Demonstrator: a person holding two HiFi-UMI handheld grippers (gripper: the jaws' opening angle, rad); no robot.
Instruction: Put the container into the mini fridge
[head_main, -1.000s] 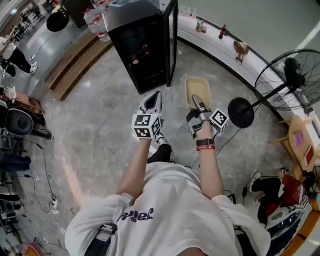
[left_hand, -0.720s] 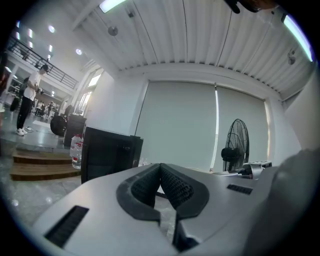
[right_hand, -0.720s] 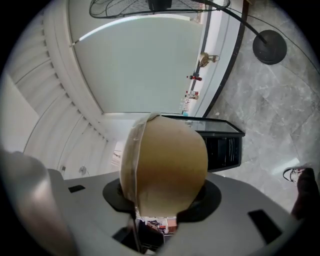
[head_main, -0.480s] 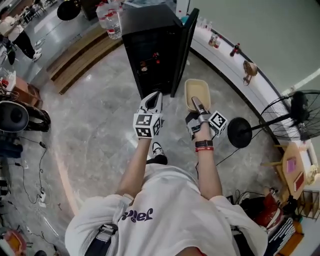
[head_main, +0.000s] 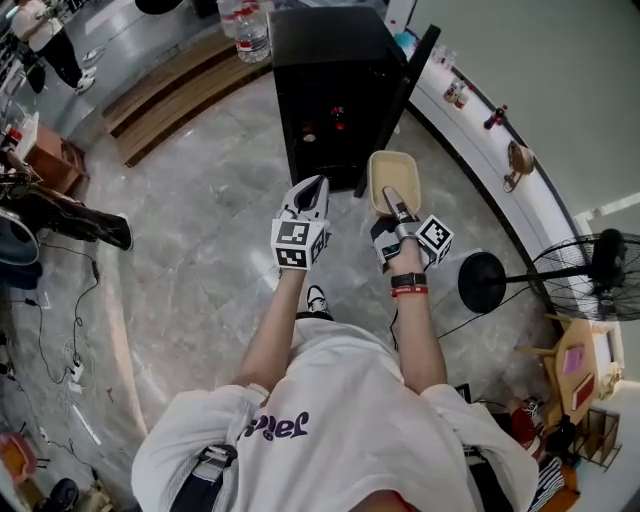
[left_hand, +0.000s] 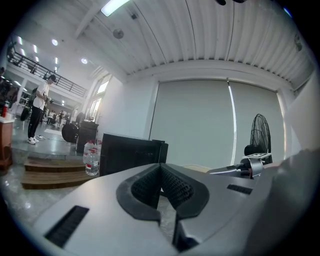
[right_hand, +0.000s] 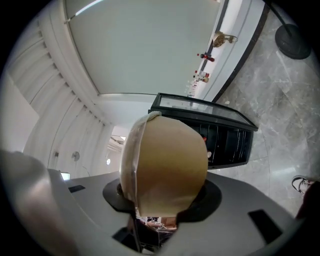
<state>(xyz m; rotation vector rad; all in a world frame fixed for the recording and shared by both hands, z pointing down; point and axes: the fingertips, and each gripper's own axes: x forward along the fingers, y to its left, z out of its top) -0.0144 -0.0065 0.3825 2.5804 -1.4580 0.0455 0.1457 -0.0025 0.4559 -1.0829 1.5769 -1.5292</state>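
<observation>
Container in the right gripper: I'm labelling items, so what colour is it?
The container is tan-beige, shown best in the right gripper view.

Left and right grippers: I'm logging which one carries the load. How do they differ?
The left gripper is empty; the right gripper holds the tan container. The left gripper's jaws meet; the right gripper's stand apart around the container's edge. Both point toward the open mini fridge.
</observation>
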